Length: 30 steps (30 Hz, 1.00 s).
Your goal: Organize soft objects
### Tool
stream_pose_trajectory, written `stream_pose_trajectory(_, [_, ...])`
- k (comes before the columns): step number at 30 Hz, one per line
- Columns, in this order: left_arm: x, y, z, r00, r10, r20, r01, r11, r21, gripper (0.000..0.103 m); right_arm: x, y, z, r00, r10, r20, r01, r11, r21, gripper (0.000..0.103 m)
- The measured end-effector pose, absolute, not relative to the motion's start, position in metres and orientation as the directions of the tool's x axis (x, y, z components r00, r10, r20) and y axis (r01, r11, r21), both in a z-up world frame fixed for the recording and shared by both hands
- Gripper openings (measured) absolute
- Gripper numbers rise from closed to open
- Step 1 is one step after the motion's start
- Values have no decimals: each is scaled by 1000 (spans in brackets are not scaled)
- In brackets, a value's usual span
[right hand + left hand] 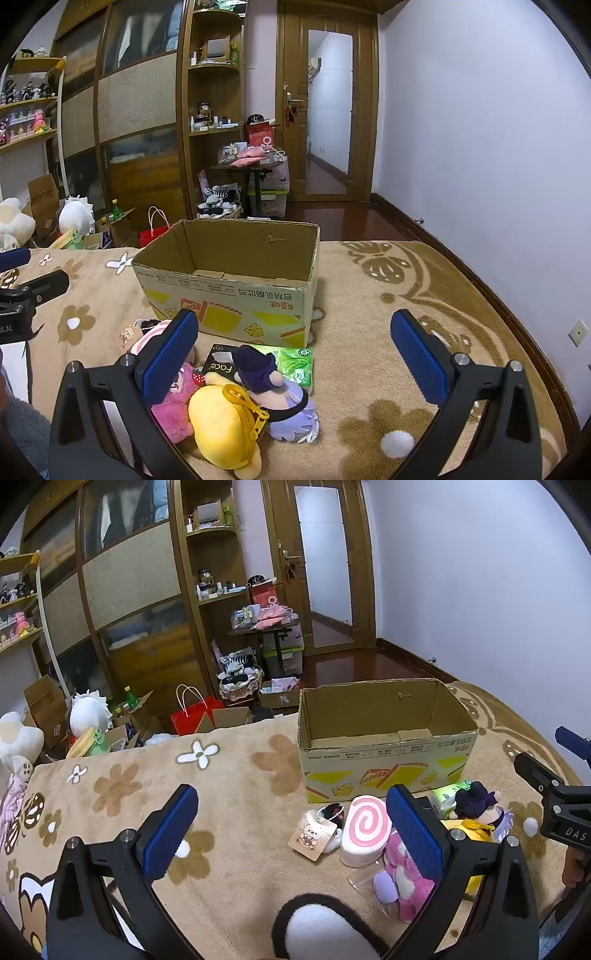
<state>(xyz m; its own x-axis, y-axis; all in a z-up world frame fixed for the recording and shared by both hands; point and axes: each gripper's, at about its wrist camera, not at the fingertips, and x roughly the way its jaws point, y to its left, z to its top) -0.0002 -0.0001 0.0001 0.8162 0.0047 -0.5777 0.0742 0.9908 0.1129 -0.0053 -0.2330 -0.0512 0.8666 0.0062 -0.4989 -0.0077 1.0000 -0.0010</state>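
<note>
So nothing is packed yet: the cardboard box [384,738] stands bare inside, and the toys lie in a heap on the fleecy flowered blanket [229,775] just in front of it. The left gripper [291,834] and right gripper [295,362] both hang spread wide and hold nothing. Left to right: a pink swirl cushion [365,829], a fuzzy pink plush [177,402], a smooth yellow plush [221,428], a purple-haired doll [277,391]. Next likely calls for lowering over one toy and squeezing gently.

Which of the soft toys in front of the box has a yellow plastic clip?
The yellow plush; its clip lies on top. The pink plush and purple-hatted doll show none.
</note>
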Motion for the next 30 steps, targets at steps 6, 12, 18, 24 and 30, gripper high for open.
stream_pose_trajectory(6, [1, 1, 0, 814, 10, -581, 67, 992, 111, 101, -5, -233, -51, 868, 4, -496, -7, 1000, -5, 103])
stream_pose_trajectory(12, [0, -1, 0, 817, 9, -577, 71, 991, 116, 101, -4, -233, -52, 867, -5, -498, 0, 1000, -11, 103])
stream_pose_trajectory(18, [0, 0, 0, 817, 7, -577, 73, 991, 115, 101, -5, -232, -51, 867, -4, -498, -1, 1000, -9, 103])
stream_pose_trajectory(24, [0, 0, 0, 818, 7, -575, 72, 991, 115, 101, -3, -234, -50, 867, -2, -498, -3, 1000, -9, 103])
stream_pose_trajectory(30, [0, 4, 0, 818, 8, -575, 71, 991, 115, 101, -4, -233, -50, 868, -4, -497, -2, 1000, -10, 103])
